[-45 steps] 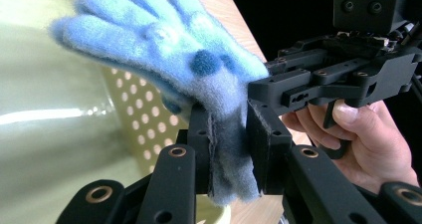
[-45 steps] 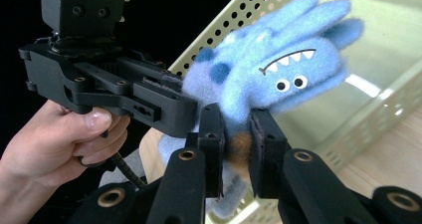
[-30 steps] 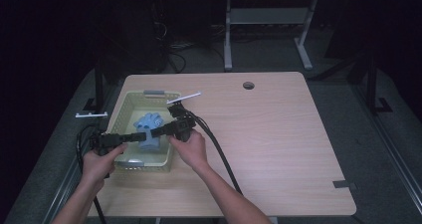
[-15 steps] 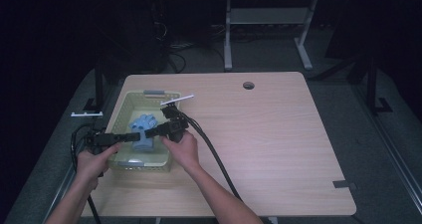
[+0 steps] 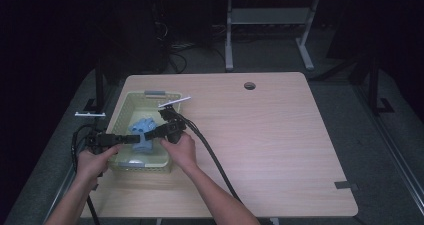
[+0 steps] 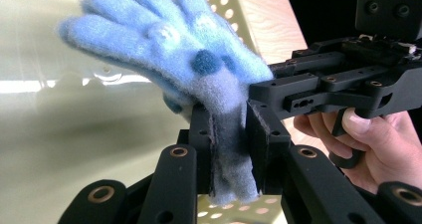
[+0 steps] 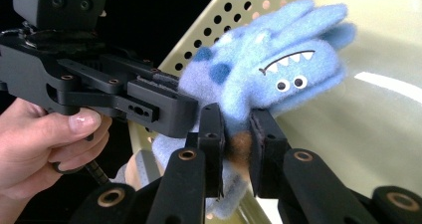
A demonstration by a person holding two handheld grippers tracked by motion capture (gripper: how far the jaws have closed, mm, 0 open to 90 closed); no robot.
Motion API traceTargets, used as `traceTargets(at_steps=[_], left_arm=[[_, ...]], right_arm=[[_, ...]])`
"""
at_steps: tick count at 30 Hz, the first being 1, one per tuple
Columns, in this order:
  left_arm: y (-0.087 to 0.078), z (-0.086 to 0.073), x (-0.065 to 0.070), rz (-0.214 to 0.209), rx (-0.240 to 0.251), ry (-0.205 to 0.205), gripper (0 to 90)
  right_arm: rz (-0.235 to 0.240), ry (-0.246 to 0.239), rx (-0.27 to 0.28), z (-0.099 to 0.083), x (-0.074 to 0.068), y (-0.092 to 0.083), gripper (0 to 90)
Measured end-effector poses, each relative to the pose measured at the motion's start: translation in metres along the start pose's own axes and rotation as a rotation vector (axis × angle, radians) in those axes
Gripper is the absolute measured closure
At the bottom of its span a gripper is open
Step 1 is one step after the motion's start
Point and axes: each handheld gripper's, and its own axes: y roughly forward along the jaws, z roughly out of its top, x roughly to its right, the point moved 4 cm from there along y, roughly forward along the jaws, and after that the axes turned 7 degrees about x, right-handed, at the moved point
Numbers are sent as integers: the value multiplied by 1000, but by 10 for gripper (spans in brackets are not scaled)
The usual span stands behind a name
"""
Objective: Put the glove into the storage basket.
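- Over the near end of the yellow-green basket (image 5: 121, 107), I hold the fuzzy blue glove (image 5: 141, 136) between both tools; it hangs above the basket floor, its fingers pointing away from me toward the far wall.
- Compared with a second ago, both my hands have drawn back toward me and a little to the left, and the glove has come along from the middle of the basket to its near part. I judge this to mean the grip is sound and the glove is on its way up and out.
- My left gripper (image 6: 228, 149) is clamped on the greyish cuff of the glove, the cloth squeezed flat between the two pads.
- My right gripper (image 7: 234, 144) is likewise closed on the glove, biting the lower part just under the printed monster face, where a brownish patch shows between the jaws.
- From the high view the left gripper (image 5: 131, 139) and the right gripper (image 5: 150, 133) meet the glove from opposite sides, nearly nose to nose.
- Hard to make out: from above the glove is a small blue blur, so I cannot tell whether any part of it touches the basket floor or the near wall.
- Each gripper view cuts off the cuff's lower edge behind the jaws, and my right hand (image 6: 370, 147) and left hand (image 7: 47, 139) cover part of the tool bodies.
- Beside the basket's far right corner a white strip (image 5: 174, 102) lies on the table (image 5: 280, 135); I cannot tell what it is.
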Motion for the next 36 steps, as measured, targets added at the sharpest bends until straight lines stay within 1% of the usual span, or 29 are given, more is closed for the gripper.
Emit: traceTargets(at_steps=[2, 5, 6, 8, 9, 12, 14, 16, 17, 19, 20, 21, 22, 27, 29, 31, 32, 34, 35, 36], left_arm=[[2, 0, -2, 9, -15, 0, 739], [4, 0, -5, 30, -32, 4, 739], [4, 0, -5, 30, -32, 4, 739], [6, 0, -6, 44, -40, 3, 740], [8, -1, -7, 61, -50, 8, 740], [10, -1, -8, 70, -59, 11, 743], [11, -2, -9, 75, -70, 16, 745], [12, -3, -9, 81, -81, 21, 746], [12, -3, -9, 83, -80, 20, 747], [13, -3, -9, 84, -83, 18, 747], [13, -3, -10, 85, -85, 23, 748], [14, -3, -10, 89, -87, 18, 749], [14, -3, -11, 88, -89, 34, 750], [16, -3, -12, 102, -98, 36, 756], [16, -3, -13, 115, -104, 38, 756], [17, -3, -14, 126, -110, 42, 756], [17, -3, -14, 125, -111, 45, 756], [18, -3, -15, 139, -113, 42, 756], [19, -4, -15, 151, -118, 48, 756], [19, -4, -15, 172, -121, 58, 756]], right_arm=[[-10, 4, -15, -1, 2, 3, 777], [-18, 1, -23, -2, 4, 7, 775], [-18, 1, -23, -2, 4, 7, 775], [-27, -3, -32, -2, 5, 9, 773], [-35, 0, -41, -3, 7, 11, 772], [-49, 0, -55, -4, 8, 14, 770], [-50, -7, -72, -5, 10, 15, 770], [-54, -1, -77, -5, 9, 15, 771], [-62, -17, -82, -4, 10, 16, 770], [-66, -18, -87, -4, 10, 16, 770], [-67, -26, -92, -4, 10, 16, 770], [-73, -24, -95, -4, 10, 16, 770], [-75, -23, -95, -4, 9, 17, 770], [-107, -46, -136, -3, 7, 19, 756], [-125, -65, -155, -2, 6, 21, 750], [-132, -72, -162, -2, 6, 21, 749], [-135, -79, -169, -2, 6, 22, 747], [-161, -103, -178, -1, 5, 23, 746], [-161, -103, -178, -1, 5, 23, 746], [-173, -112, -181, 0, 5, 22, 744]])
